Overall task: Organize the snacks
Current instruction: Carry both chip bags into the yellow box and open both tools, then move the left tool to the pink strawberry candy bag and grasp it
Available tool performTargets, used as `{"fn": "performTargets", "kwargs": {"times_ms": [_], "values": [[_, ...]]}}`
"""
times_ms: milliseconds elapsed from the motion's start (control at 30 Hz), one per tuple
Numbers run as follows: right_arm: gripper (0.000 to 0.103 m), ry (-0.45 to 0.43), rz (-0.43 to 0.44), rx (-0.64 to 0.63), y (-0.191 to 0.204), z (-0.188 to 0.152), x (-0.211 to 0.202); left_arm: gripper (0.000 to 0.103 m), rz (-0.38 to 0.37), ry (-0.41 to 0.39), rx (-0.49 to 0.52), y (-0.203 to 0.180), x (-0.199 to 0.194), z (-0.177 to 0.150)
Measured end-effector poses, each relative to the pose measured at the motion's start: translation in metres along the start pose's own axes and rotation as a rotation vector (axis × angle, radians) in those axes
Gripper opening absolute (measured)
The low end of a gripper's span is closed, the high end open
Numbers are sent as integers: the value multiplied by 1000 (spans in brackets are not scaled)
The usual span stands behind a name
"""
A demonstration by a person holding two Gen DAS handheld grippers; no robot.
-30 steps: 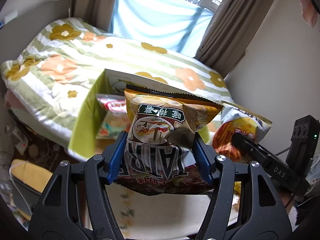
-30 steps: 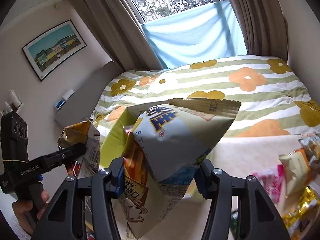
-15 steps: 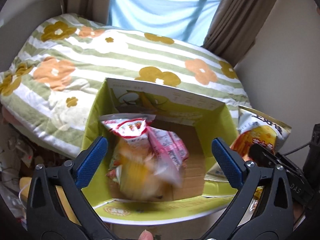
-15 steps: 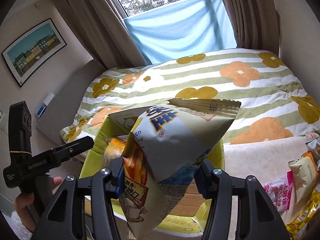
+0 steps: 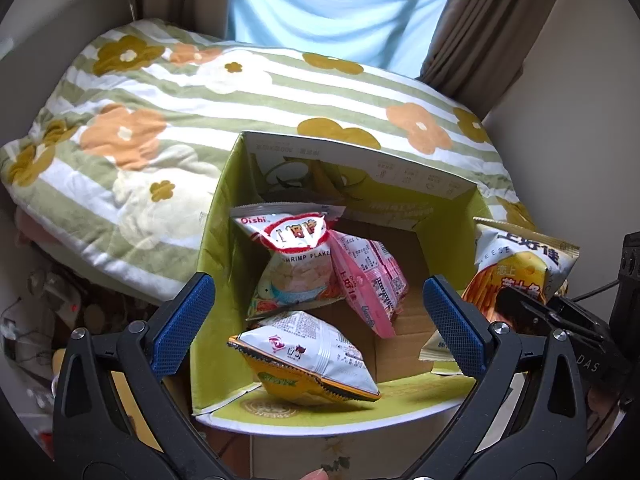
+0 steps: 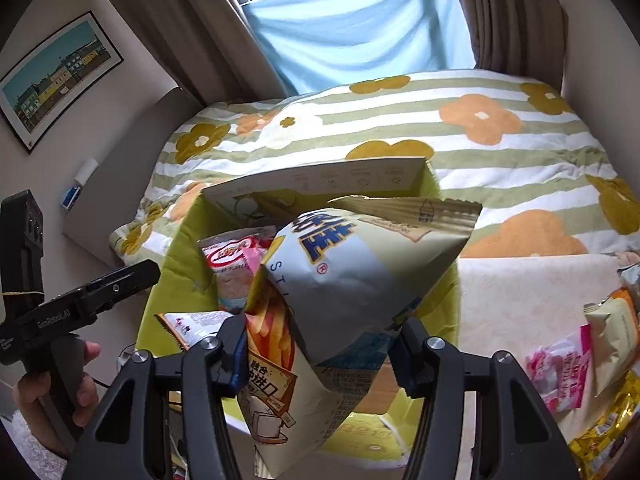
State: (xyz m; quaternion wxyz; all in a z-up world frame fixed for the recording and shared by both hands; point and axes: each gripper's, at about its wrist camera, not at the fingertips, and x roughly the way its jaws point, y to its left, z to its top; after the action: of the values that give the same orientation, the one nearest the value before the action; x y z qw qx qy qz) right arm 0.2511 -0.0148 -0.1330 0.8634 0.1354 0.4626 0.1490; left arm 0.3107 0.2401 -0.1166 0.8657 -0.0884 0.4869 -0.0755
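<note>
Left gripper [image 5: 318, 320] is spread wide, nothing held; its jaws have just been opening, and a yellow-edged bag [image 5: 306, 364] is seen lying in the green carton [image 5: 208, 248] below, beside a shrimp flake bag [image 5: 296, 268] and a pink bag [image 5: 370, 280]. Right gripper [image 6: 320, 354] is pinched on a cheese stick bag [image 6: 352, 280], held over the carton; its jaws have just been easing apart slightly, pads judged in contact. Bag is judged light, air-puffed, crinkly, slick film, contents crushable. Best gripped at a lower corner or flat seam, with gentle pressure. More snack packs [image 6: 580, 360] are left on the table at right.
</note>
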Motion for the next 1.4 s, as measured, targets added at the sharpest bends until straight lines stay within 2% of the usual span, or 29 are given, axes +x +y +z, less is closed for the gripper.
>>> {"fn": "performTargets", "kwargs": {"times_ms": [67, 100, 233, 500, 933, 1167, 1400], "values": [[80, 22, -14, 5, 2, -2, 5, 103, 8, 2, 3, 0, -1, -2], [103, 18, -28, -4, 3, -4, 7, 103, 9, 4, 2, 1, -2, -3], [103, -11, -54, -76, 10, -14, 9, 103, 11, 19, -11, 6, -1, -11], [103, -15, -81, -94, 13, -27, -1, 103, 5, 10, -11, 5, -9, -21], [103, -101, -79, -134, 27, -35, -52, 103, 6, -83, 8, -22, -65, -36], [103, -145, -100, -146, 1, -46, -107, 103, -13, -125, 18, -74, -89, -58], [103, -182, -188, -80, -55, -68, -166, 103, -68, -111, 48, -148, -90, -87]]}}
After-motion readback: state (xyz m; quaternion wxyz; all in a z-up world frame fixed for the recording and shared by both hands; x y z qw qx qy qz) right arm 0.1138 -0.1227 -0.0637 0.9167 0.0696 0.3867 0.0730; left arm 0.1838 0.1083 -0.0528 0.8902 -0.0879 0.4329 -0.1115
